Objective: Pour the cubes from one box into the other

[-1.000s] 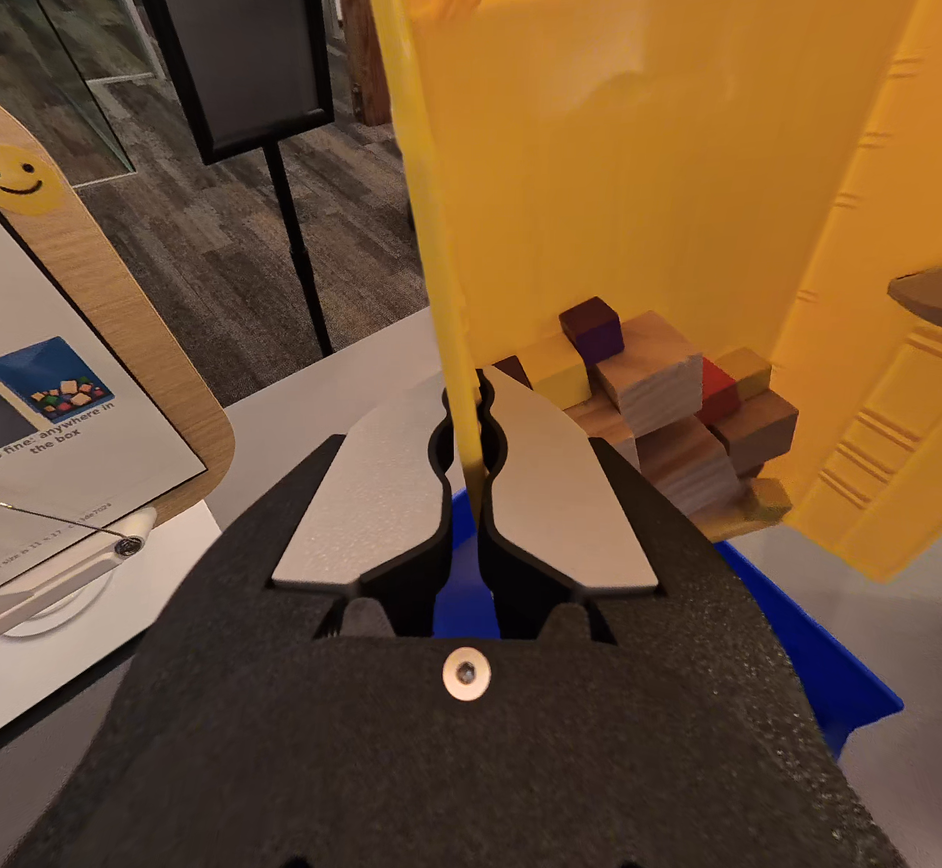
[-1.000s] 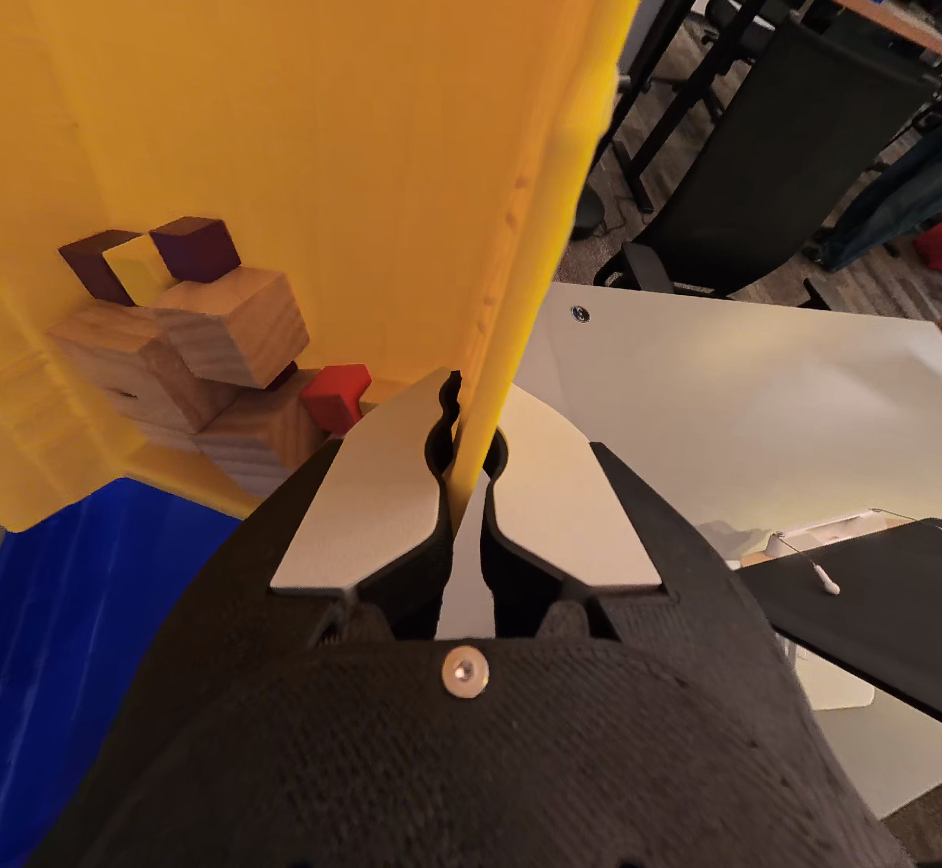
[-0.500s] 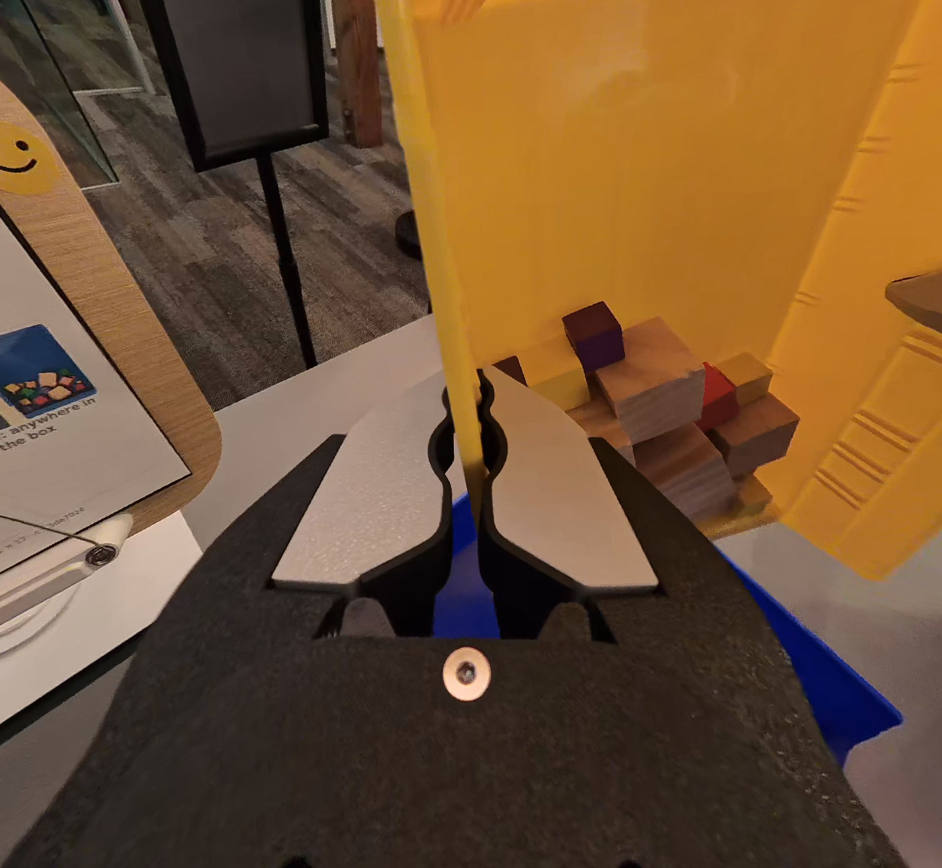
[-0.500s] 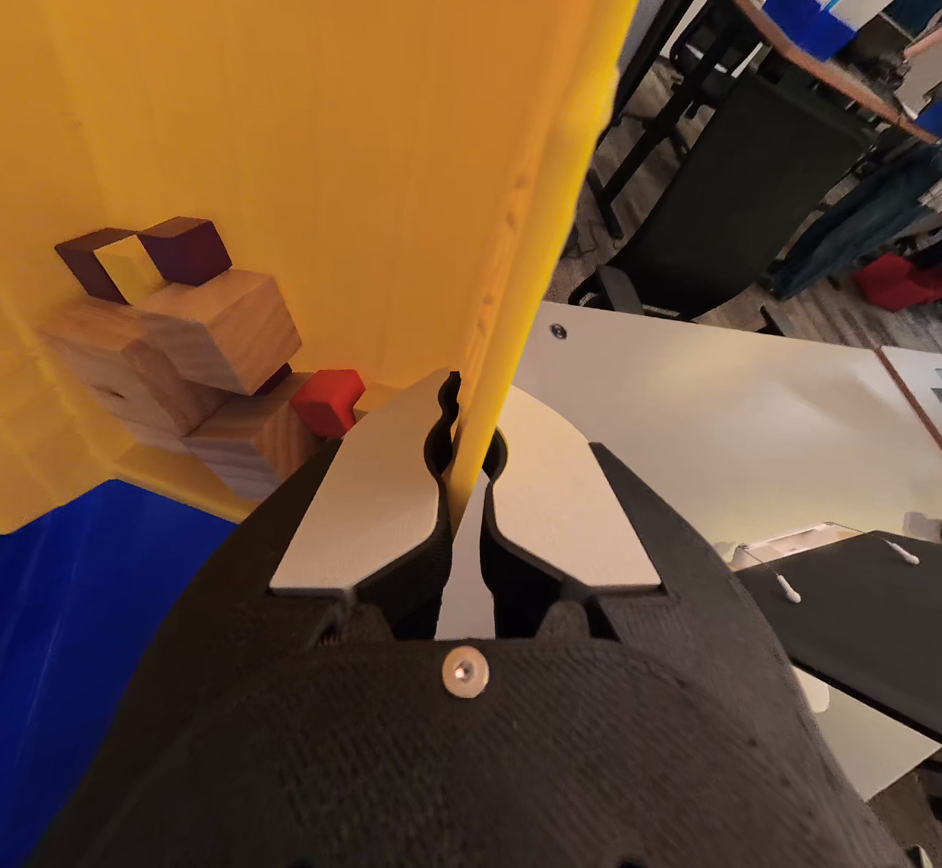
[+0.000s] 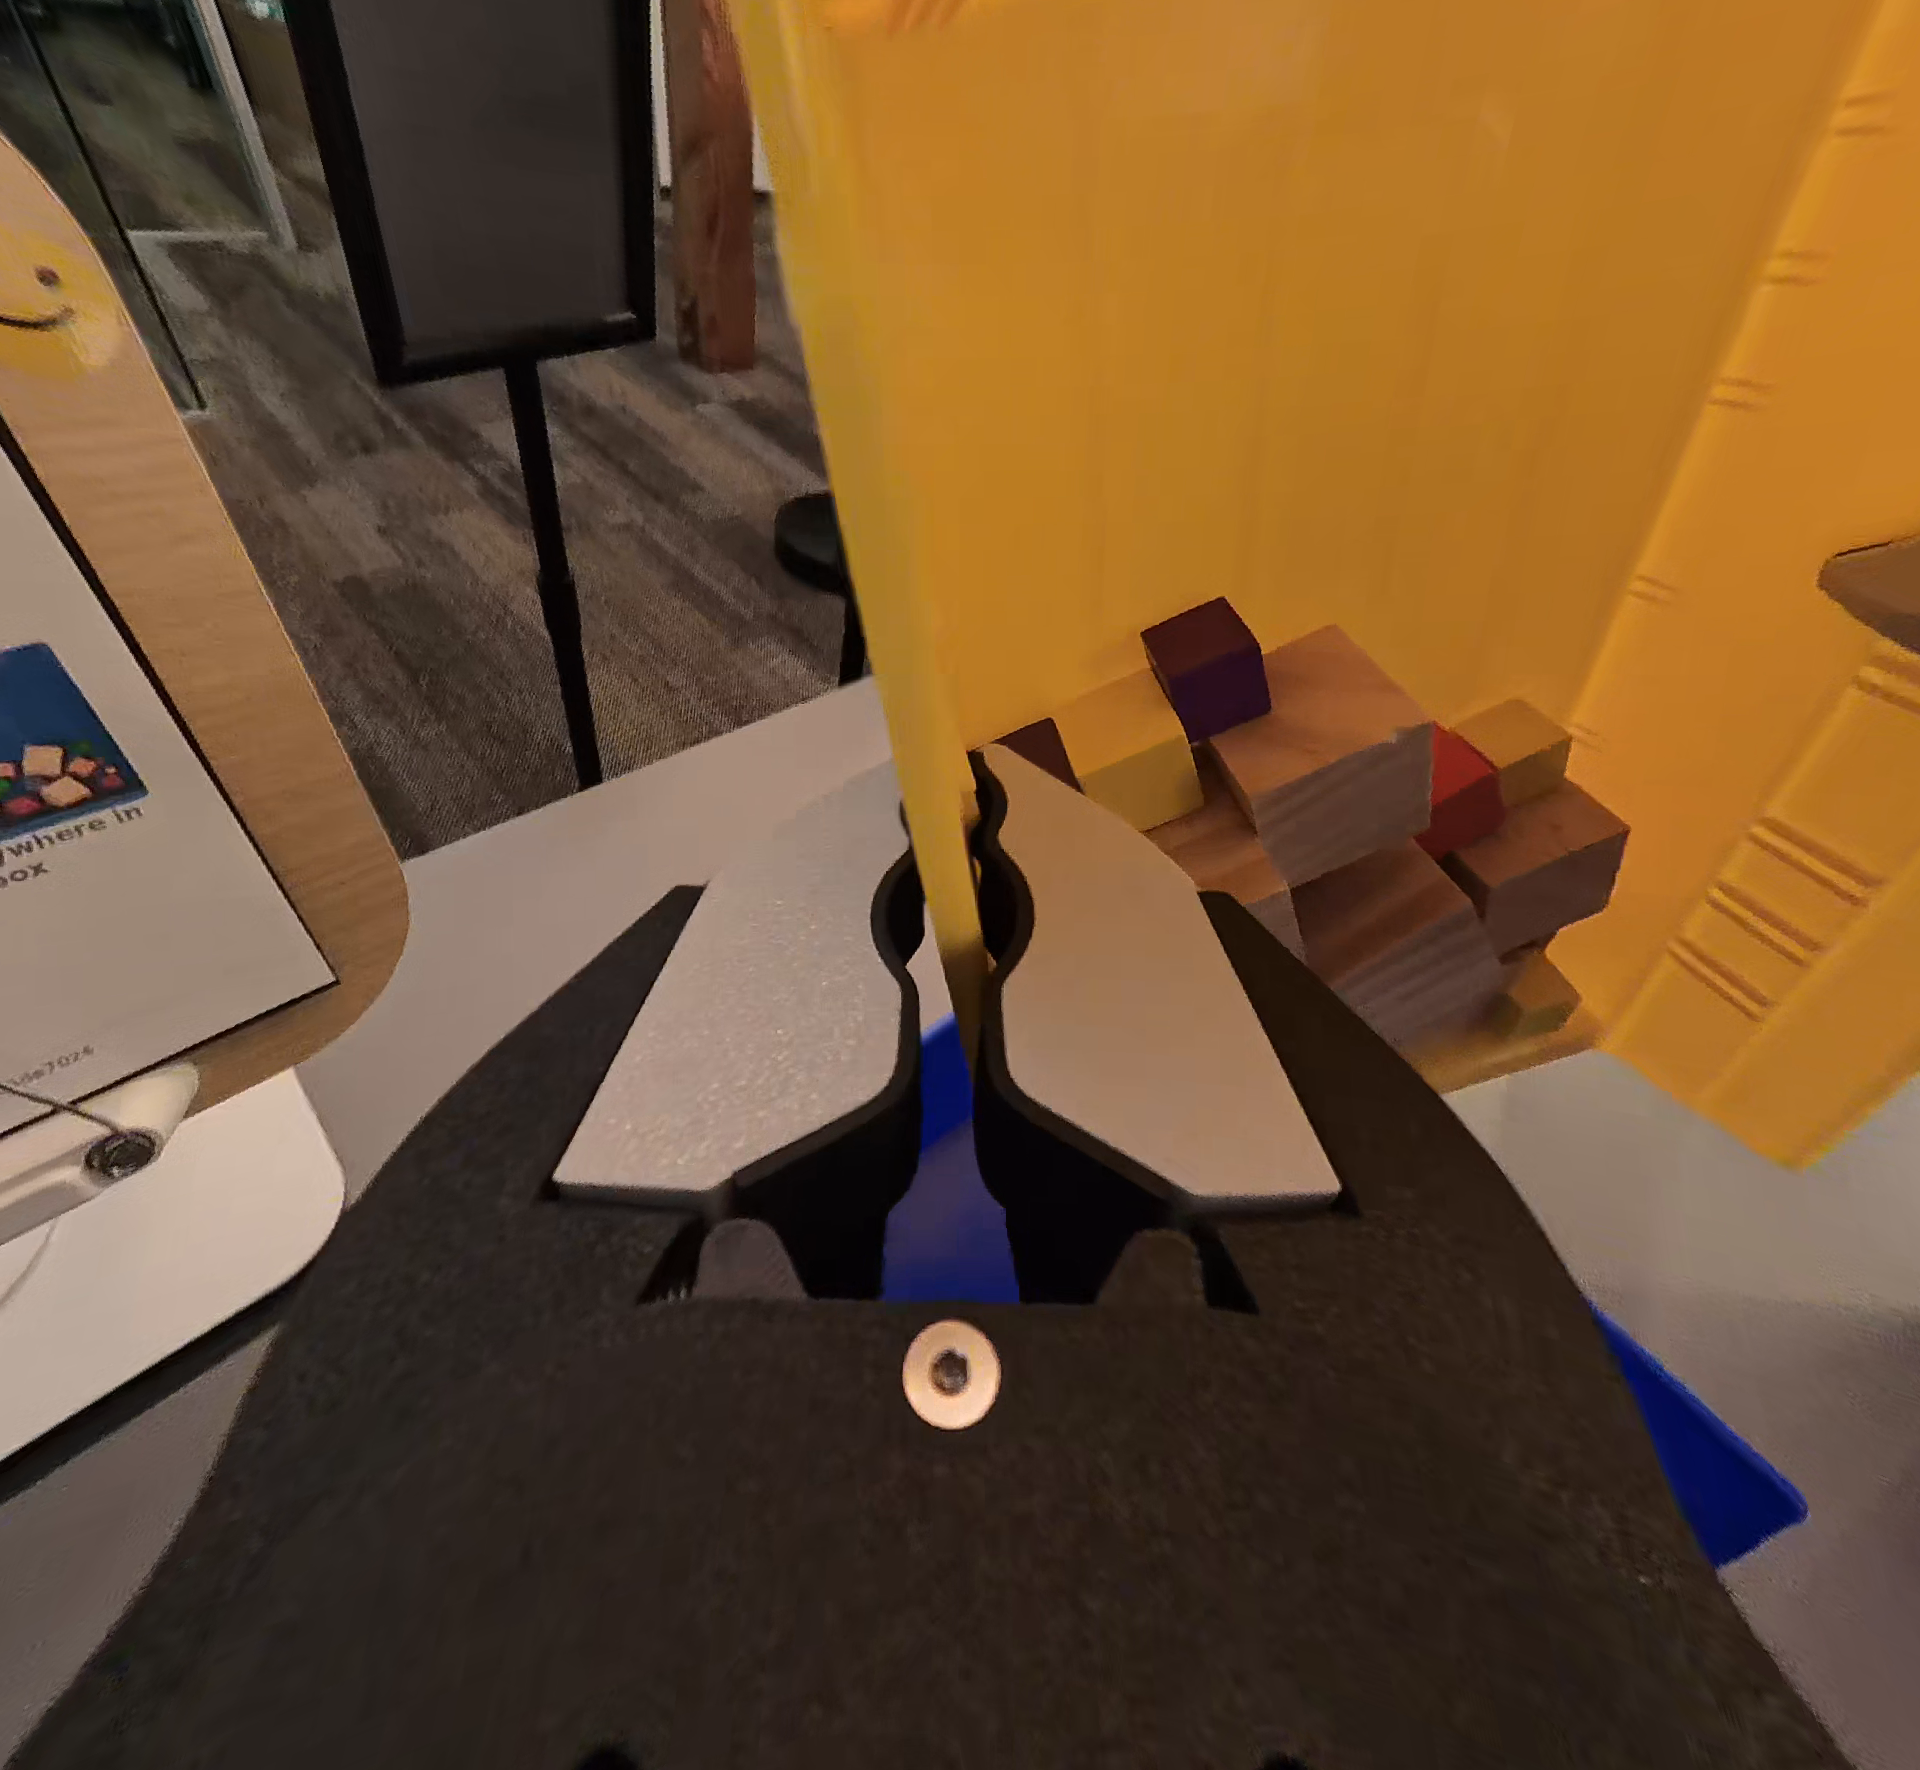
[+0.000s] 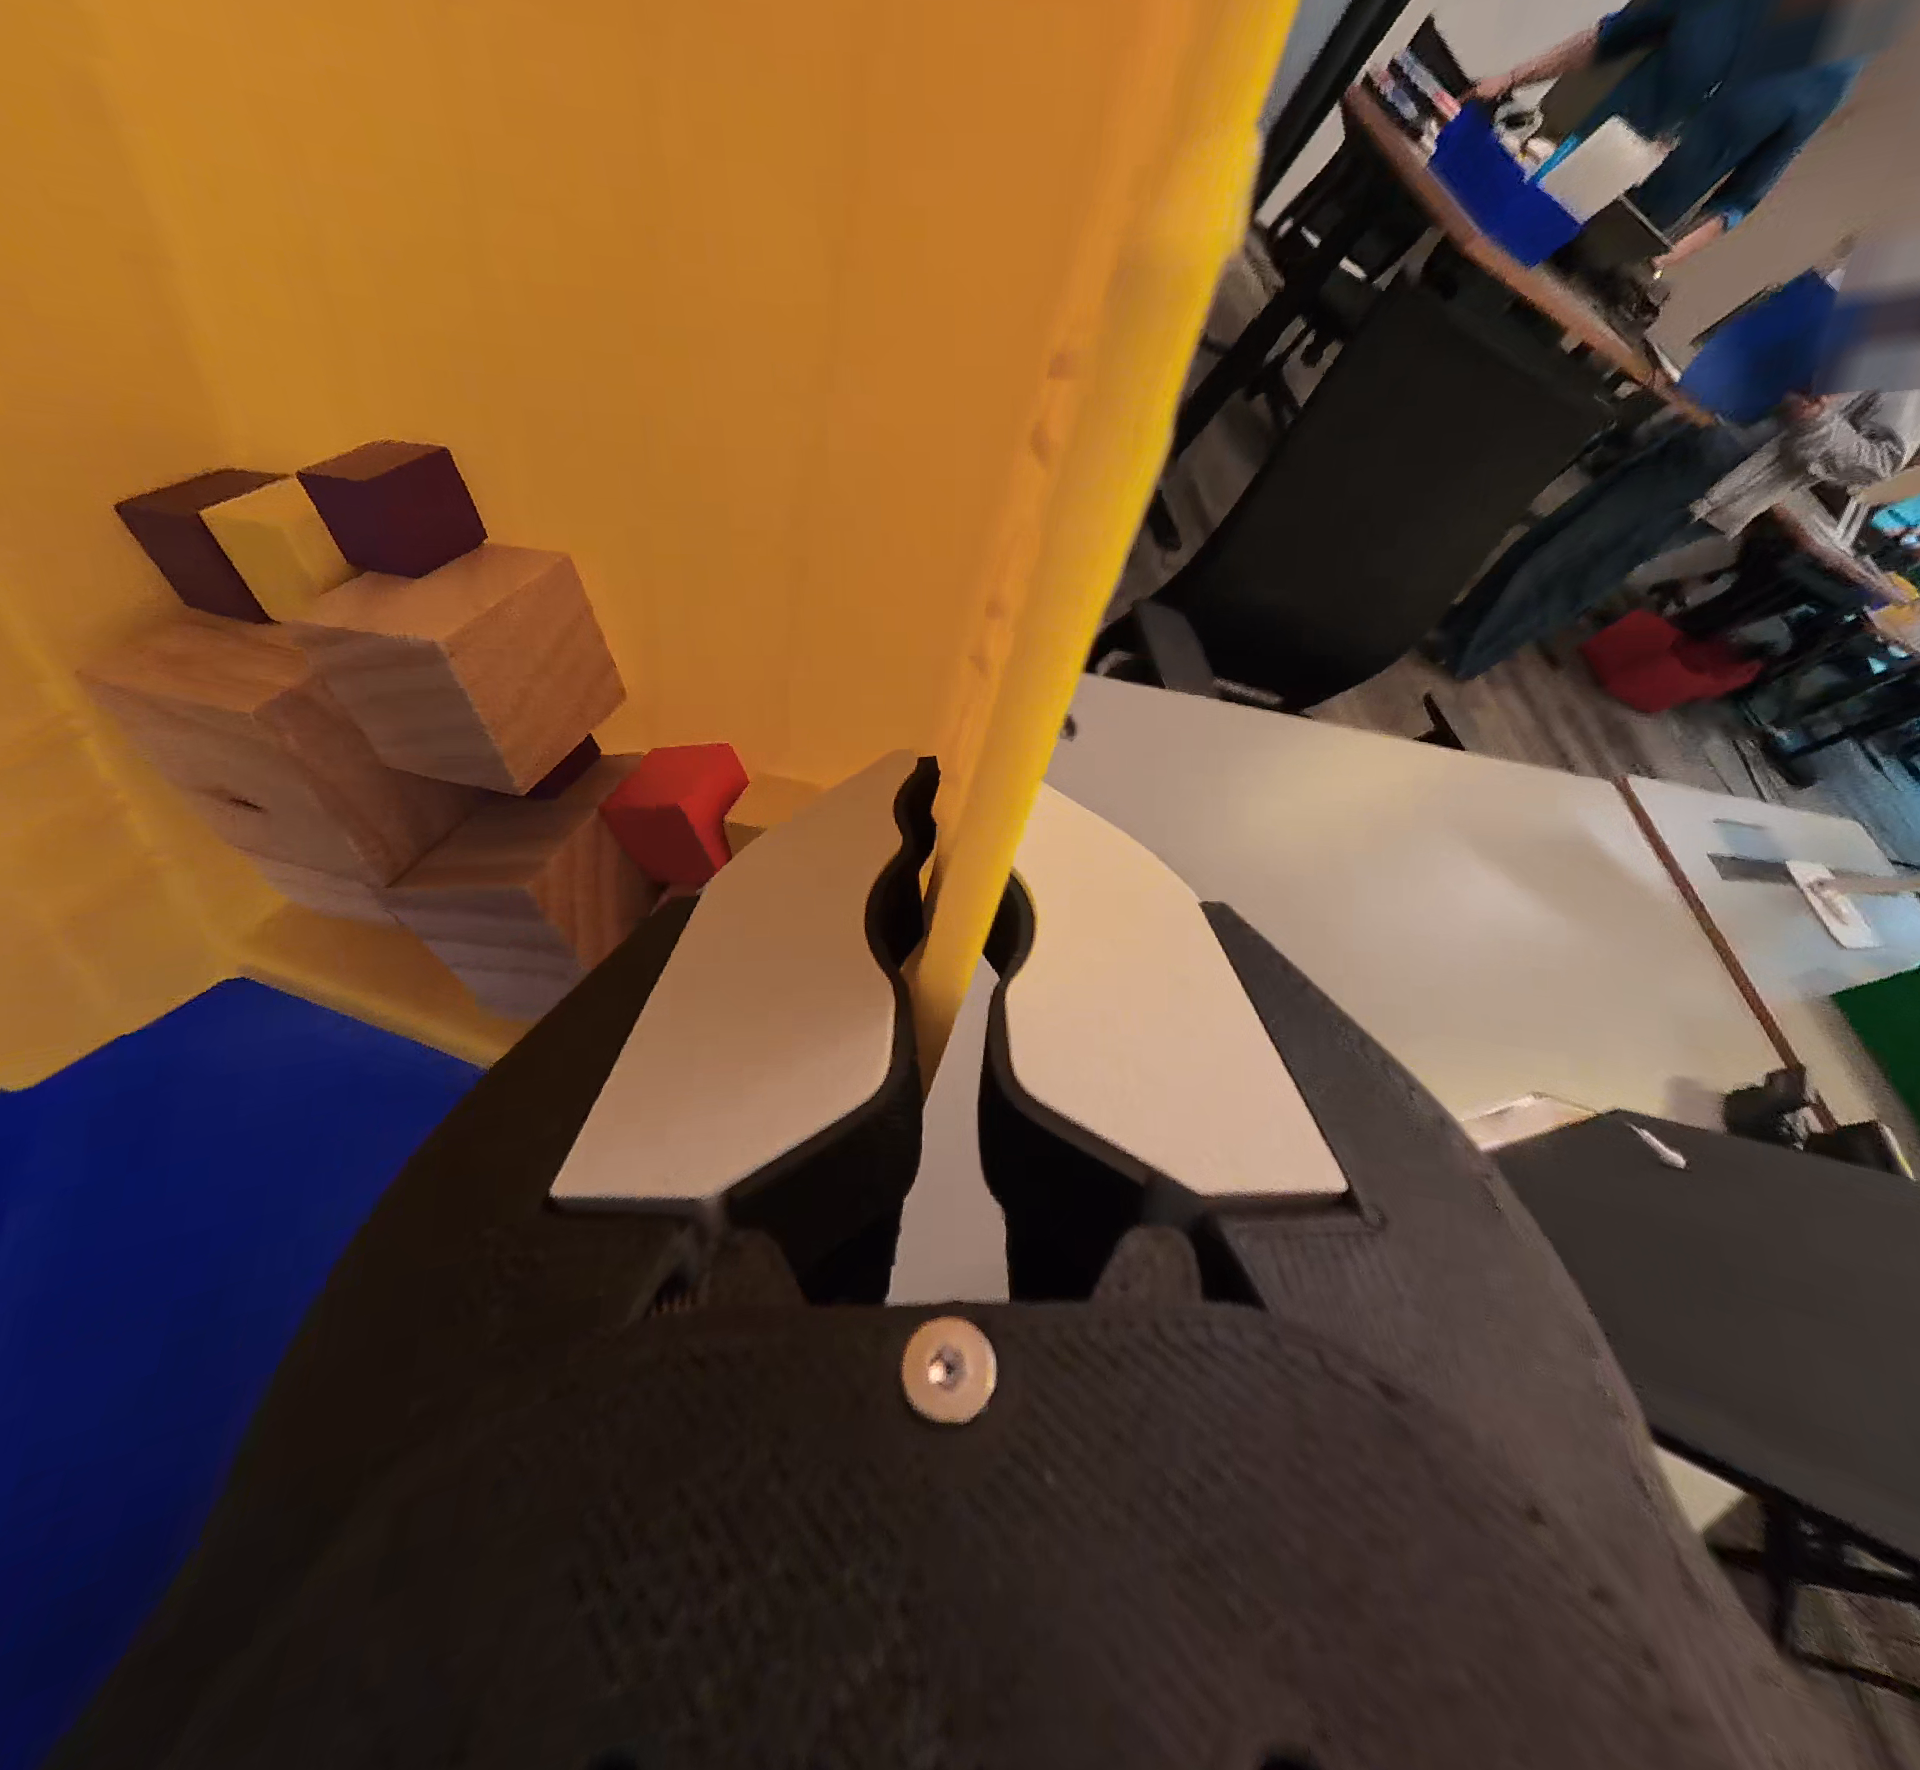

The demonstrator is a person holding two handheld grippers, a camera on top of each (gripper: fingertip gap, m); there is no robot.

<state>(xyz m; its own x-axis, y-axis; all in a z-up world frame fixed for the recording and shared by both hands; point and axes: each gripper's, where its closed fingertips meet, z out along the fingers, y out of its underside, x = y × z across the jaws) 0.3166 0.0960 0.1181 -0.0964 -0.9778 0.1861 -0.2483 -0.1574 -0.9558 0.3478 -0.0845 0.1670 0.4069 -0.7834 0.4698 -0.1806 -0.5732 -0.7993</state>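
Note:
A yellow box (image 5: 1299, 318) is tipped steeply up on end over a blue box (image 5: 1704, 1471). My left gripper (image 5: 940, 785) is shut on its left wall. My right gripper (image 6: 961, 785) is shut on its right wall (image 6: 1091, 577). Several cubes (image 5: 1320, 785), plain wood, purple, yellow, red and brown, lie piled against the lower end wall of the yellow box. The same pile of cubes (image 6: 416, 702) shows in the right wrist view, just above the blue box (image 6: 156, 1305). My right gripper's fingers (image 5: 1870, 588) poke in at the right edge of the left wrist view.
A white table (image 6: 1351, 889) carries both boxes. A wooden sign board with a printed sheet (image 5: 156, 785) stands at the left. A black floor sign stand (image 5: 488, 162) is behind it. Black chairs (image 6: 1403, 525), desks and people (image 6: 1714, 79) are at the right.
Both grippers have tilted the yellow box further up, so more of the room behind shows. The cubes have stayed piled at its lower end.

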